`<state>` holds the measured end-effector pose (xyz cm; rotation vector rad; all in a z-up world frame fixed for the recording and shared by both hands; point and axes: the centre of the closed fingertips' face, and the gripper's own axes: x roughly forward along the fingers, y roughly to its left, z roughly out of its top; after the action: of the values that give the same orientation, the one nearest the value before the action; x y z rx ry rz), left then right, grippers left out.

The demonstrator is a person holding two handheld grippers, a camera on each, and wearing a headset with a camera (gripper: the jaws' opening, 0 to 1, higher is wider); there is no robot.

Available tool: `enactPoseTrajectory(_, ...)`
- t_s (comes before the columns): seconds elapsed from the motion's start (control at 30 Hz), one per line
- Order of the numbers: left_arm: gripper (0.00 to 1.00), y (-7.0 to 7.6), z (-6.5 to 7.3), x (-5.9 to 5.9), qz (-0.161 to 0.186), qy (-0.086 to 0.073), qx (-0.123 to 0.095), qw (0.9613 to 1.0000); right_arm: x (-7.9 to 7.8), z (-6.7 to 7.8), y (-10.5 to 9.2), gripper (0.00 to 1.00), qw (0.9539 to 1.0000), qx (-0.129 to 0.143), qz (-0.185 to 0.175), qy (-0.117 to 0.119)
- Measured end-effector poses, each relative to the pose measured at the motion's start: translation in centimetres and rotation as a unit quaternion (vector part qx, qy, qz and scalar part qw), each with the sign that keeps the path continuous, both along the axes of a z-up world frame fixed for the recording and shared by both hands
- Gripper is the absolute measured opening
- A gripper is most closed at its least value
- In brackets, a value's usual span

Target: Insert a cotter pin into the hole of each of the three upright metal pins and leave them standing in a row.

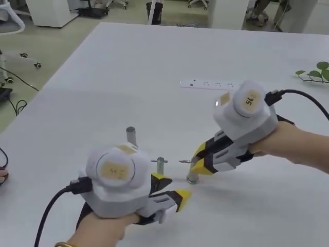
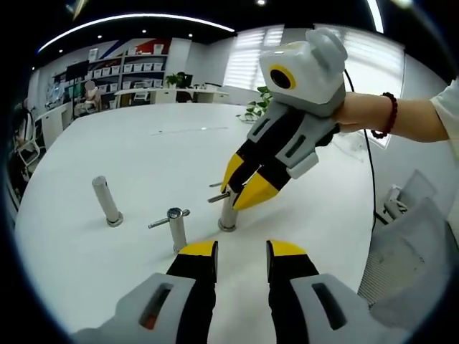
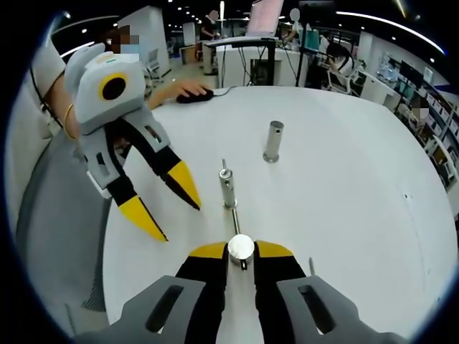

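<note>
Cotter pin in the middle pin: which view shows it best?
Left gripper view: the cotter pin lies side-on through the middle pin, unobstructed. Head view shows it tiny; right gripper view sees it foreshortened.

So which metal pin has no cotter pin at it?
The far metal pin, bare-topped. The middle pin carries a cotter pin, and the right gripper holds a second cotter pin at the third pin.

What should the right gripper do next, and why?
Probably push the cotter pin a little further through the nearest metal pin: the right gripper grips it at that pin's top, and its tip just pokes out the far side. The middle pin already carries one; the far pin is bare.
</note>
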<state>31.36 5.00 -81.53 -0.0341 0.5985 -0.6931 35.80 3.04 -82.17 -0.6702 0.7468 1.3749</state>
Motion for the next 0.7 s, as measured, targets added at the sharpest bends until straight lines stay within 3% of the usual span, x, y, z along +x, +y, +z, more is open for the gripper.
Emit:
enactPoseTrajectory(0.37,0.3,0.6,1.2,-0.6,0.006,-0.013,-0.003,0.9999,-0.4,1.1,0.2,0.21,0.9992,0.03,-0.021,0.014)
enactPoseTrajectory(0.5,0.32,1.1,1.5,-1.0,0.007,-0.018,-0.003,0.9998,-0.4,2.5,0.9,0.25,0.9964,0.066,-0.044,0.03)
enactPoseTrajectory(0.7,0.38,2.3,1.9,-1.4,0.011,-0.027,0.003,0.9996,0.4,4.2,2.4,0.25,0.9916,0.106,-0.067,0.031)
